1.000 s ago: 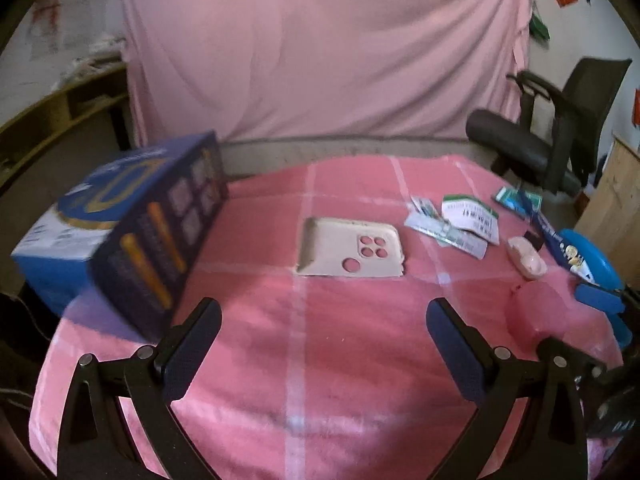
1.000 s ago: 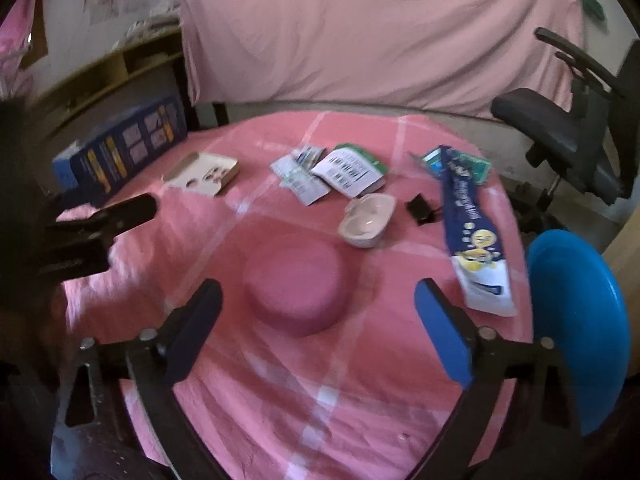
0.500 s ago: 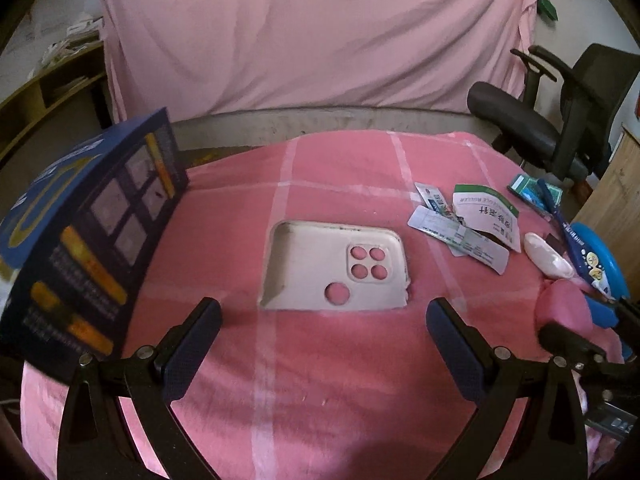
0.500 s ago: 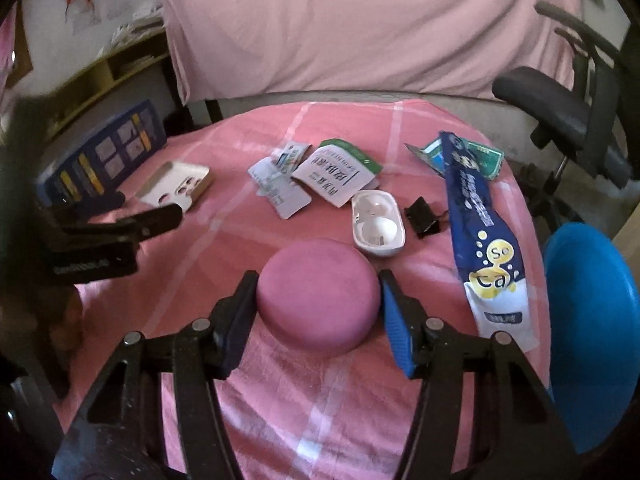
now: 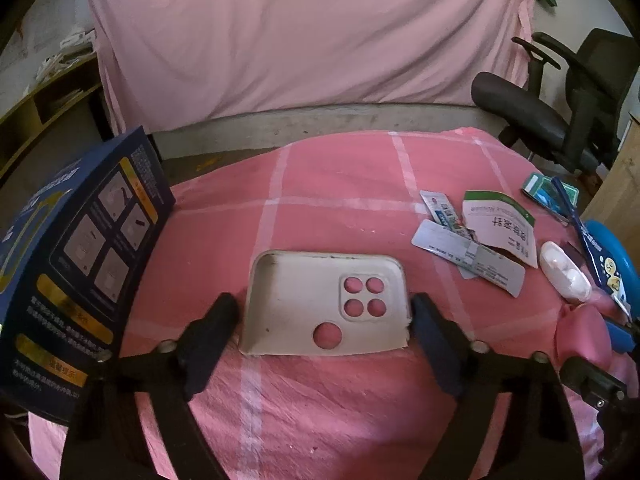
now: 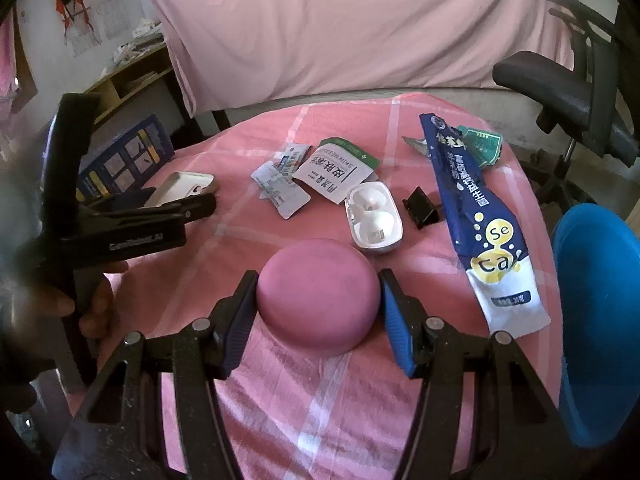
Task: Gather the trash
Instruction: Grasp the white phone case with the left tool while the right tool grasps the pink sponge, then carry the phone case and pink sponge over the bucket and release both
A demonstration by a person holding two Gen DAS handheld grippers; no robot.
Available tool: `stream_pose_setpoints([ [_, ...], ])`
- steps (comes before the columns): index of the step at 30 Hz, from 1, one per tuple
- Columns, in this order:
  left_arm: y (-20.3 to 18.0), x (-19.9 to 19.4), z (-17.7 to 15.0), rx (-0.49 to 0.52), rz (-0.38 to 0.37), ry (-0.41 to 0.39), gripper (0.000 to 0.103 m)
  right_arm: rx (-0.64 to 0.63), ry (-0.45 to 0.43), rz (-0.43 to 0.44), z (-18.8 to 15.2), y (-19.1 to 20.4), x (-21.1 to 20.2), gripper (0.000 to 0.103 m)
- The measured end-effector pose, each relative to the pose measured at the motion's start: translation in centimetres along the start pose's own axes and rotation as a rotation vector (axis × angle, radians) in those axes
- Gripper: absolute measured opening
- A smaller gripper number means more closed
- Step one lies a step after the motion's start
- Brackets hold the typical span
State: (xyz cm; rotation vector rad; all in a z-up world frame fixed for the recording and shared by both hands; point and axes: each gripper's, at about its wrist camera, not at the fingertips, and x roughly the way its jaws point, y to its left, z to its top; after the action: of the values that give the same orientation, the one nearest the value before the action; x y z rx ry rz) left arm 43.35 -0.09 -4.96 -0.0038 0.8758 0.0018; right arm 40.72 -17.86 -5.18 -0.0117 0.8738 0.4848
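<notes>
Pink puck between right gripper jaws

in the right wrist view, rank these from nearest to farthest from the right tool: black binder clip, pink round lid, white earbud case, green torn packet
1. pink round lid: between the fingers of the right tool.
2. white earbud case: just beyond the lid, slightly right.
3. black binder clip: right of the case, a little farther back.
4. green torn packet: far right, near the table's back edge.
</notes>
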Motion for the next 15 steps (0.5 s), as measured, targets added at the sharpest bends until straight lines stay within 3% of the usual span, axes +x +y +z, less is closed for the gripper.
stream_pose_setpoints([
  [1,-0.1,0.0,0.0,0.003,-0.007,-0.001,0.073,0.006,-0.003,0.009,0.0,-0.1,-0.2,0.081],
  [5,0.0,-0.3,-0.2,0.001,-0.021,-0.009,0.072,0.035,-0.039,0.028,-0.3,-0.6,-1.2,0.081],
  [8,0.0,-1.4,-0.9,-0.01,-0.042,-0.033,0.072,0.046,-0.125,0.023,-0.5,-0.9,-3.2,0.081],
  [15,-1.6,-6.4,-2.4,-0.035,-0.104,-0.226,0.072,0.056,-0.36,0.004,-1.4,-1.7,-7.9,0.081],
])
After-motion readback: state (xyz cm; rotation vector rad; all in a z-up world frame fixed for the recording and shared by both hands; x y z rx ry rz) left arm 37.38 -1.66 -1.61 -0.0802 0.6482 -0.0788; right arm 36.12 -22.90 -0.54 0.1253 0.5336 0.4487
